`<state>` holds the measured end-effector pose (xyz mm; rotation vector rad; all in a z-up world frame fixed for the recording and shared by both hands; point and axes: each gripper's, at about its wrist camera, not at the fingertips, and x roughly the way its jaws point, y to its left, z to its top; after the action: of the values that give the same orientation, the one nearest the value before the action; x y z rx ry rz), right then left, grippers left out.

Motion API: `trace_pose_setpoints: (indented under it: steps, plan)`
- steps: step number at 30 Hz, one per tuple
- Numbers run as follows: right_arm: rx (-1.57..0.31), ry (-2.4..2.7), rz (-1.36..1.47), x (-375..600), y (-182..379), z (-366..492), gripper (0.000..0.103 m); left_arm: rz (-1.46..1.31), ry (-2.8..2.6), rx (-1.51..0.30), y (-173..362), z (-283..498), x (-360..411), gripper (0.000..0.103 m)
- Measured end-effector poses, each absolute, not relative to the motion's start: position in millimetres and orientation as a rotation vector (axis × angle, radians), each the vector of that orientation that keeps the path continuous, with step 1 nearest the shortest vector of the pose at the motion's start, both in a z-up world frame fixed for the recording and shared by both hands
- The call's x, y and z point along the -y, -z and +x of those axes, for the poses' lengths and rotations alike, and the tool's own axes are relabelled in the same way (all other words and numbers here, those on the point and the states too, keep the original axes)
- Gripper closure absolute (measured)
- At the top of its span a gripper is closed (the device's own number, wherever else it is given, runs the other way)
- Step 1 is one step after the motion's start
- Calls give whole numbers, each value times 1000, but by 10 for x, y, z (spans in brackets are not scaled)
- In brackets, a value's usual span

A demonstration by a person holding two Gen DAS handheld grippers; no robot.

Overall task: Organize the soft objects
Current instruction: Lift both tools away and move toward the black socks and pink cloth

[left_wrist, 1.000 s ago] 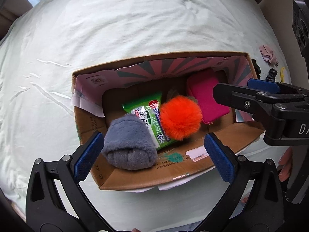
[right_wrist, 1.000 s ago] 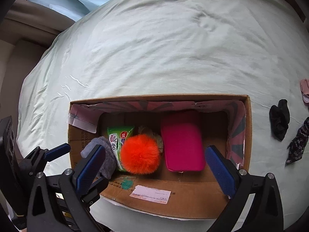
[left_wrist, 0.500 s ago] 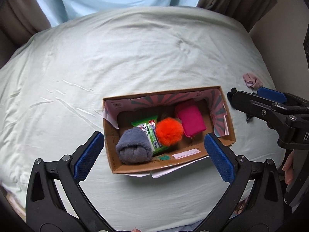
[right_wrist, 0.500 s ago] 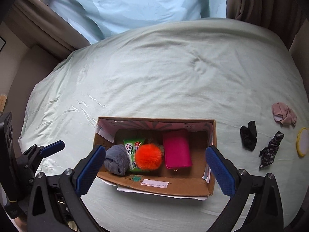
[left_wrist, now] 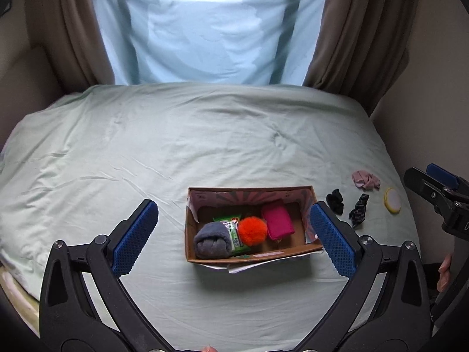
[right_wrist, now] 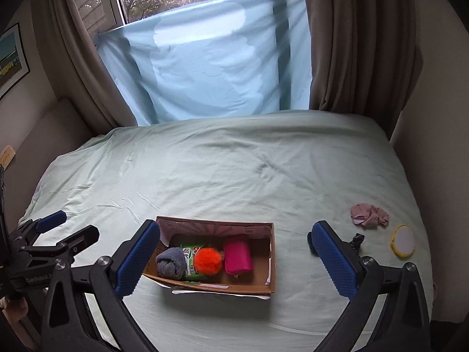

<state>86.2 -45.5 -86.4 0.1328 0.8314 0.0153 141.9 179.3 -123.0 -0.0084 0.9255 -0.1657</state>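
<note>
From my left claw (left_wrist: pixel 234 234), spread wide and empty, I look down on a cardboard box (left_wrist: pixel 249 259) lying on the wrinkled pale green bed sheet (left_wrist: pixel 205 146) near the bed's near edge. Inside sit a rolled grey fleece bundle (left_wrist: pixel 211 240), a fluffy orange pompom (left_wrist: pixel 252 230), a flat magenta pouch (left_wrist: pixel 277 223) and a glossy green packet (left_wrist: pixel 231 228), mostly covered. Toward the bed's right edge lie a pink crumpled cloth (left_wrist: pixel 365 179), two dark scrunchies (left_wrist: pixel 335 201) and a round yellow-rimmed pad (left_wrist: pixel 392 200).

From my right claw (right_wrist: pixel 237 258), also wide and empty, the same box (right_wrist: pixel 263 286) lies between my blue ridged pads (right_wrist: pixel 334 264). One pad hides most of the scrunchies. The left claw's far finger is cut off here.
</note>
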Motion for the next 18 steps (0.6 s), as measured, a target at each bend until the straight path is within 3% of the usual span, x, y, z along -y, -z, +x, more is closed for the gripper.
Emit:
trace_pose_setpoints:
  steps: [18]
  plan:
    - [-667,179,97,720,532,-220,0,-14,222,-762,716,510,-1534,0]
